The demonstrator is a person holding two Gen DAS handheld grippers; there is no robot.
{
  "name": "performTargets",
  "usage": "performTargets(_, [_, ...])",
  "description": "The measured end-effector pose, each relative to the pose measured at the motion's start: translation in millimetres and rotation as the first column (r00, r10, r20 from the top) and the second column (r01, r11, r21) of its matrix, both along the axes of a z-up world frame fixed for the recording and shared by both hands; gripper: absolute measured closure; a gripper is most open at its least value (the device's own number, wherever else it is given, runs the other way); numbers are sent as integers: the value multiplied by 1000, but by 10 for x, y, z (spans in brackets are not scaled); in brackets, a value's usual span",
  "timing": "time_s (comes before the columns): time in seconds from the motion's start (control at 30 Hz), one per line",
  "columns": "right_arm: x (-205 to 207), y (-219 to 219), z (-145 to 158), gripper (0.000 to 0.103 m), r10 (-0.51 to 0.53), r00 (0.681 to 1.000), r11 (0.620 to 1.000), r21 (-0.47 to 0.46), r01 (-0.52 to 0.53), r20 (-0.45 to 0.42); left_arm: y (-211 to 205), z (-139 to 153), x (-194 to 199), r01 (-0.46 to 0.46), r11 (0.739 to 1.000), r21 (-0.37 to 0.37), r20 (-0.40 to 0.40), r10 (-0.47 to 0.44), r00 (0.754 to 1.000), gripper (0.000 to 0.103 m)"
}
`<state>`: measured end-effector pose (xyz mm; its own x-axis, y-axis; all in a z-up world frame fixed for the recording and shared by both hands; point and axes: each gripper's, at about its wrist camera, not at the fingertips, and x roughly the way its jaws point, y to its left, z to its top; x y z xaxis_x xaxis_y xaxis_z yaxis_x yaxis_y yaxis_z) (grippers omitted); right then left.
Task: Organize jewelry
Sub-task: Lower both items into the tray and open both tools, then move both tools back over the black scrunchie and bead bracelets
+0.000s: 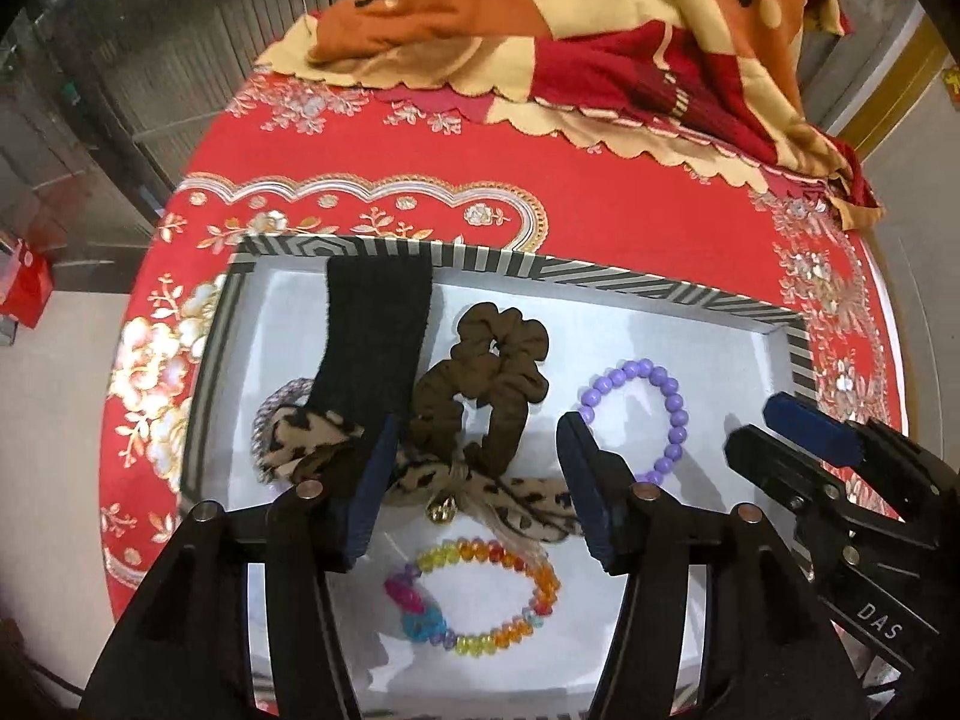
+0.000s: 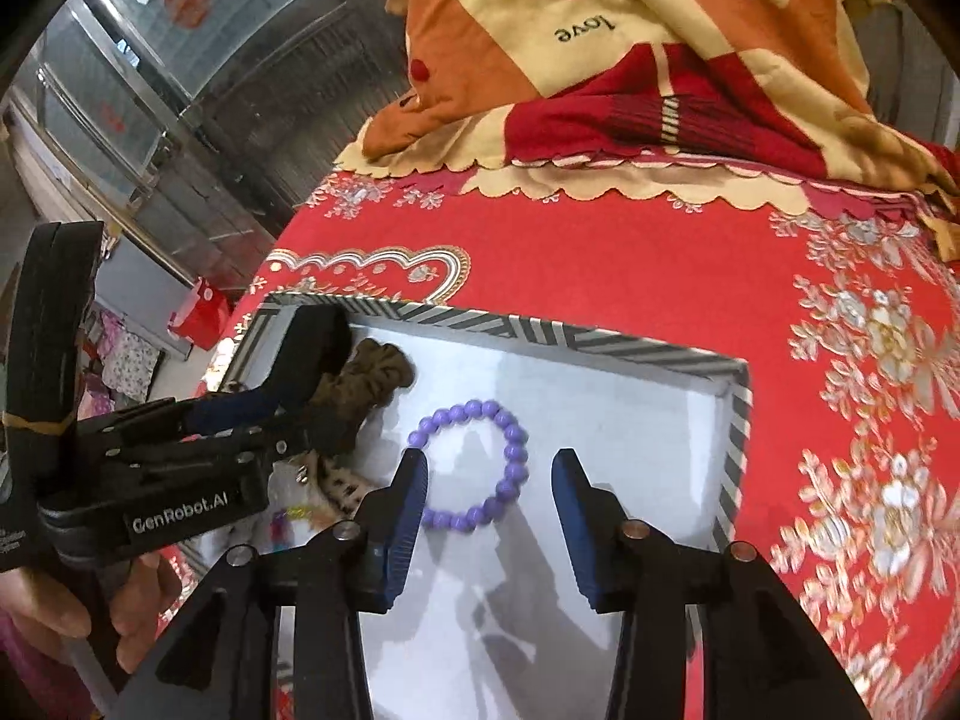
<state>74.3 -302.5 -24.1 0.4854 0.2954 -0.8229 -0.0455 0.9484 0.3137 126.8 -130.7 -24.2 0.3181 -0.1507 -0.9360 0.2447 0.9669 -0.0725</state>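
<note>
Red floral cloth [image 1: 600, 210] covers the table under a white tray with a striped rim [image 1: 630, 282]. From the left wrist, the left gripper [image 1: 480, 468] hangs spread and empty over a brown fabric scrunchie [image 1: 498, 360] and leopard-print bow [image 1: 516, 495]; a rainbow bead bracelet [image 1: 480, 594] lies nearer. From the right wrist, the right gripper [image 2: 489, 486] stands parted, empty, above a purple bead bracelet [image 2: 510, 450] in the tray.

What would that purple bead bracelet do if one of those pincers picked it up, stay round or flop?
The purple bead bracelet is a loop of separate round beads, so it would probably sag into a drooping oval rather than hold its circle. The beads look smooth and glossy, so they may slip between the pads. Pushed across the white tray, it would likely slide and deform, not roll away.
</note>
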Motion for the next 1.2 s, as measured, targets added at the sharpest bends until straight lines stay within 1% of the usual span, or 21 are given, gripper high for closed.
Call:
performTargets(0.27, [-455,80,264,62,-19,999,1000,-4,19,30,93,216,-297,-2,1000,11,55,1,998,48])
performTargets(0.4, [-745,166,394,62,-17,999,1000,-19,18,47,170,316,-542,8,1000,10,79,-9,997,48])
performTargets(0.5, [-957,199,486,62,-28,997,999,-14,29,65,232,372,-719,5,1000,16,97,-6,995,48])
performTargets(0.6, [-1158,223,542,62,-40,996,999,-15,41,79,300,423,-916,5,1000,6,104,-5,995,48])
performTargets(0.83, [-1562,308,494,62,-58,996,998,-34,61,60,418,451,-1331,7,1000,6,113,-8,994,48])
performTargets(1.2, [-2048,422,399,61,-85,996,996,-19,85,42,608,416,-1847,18,999,30,119,-21,993,48])
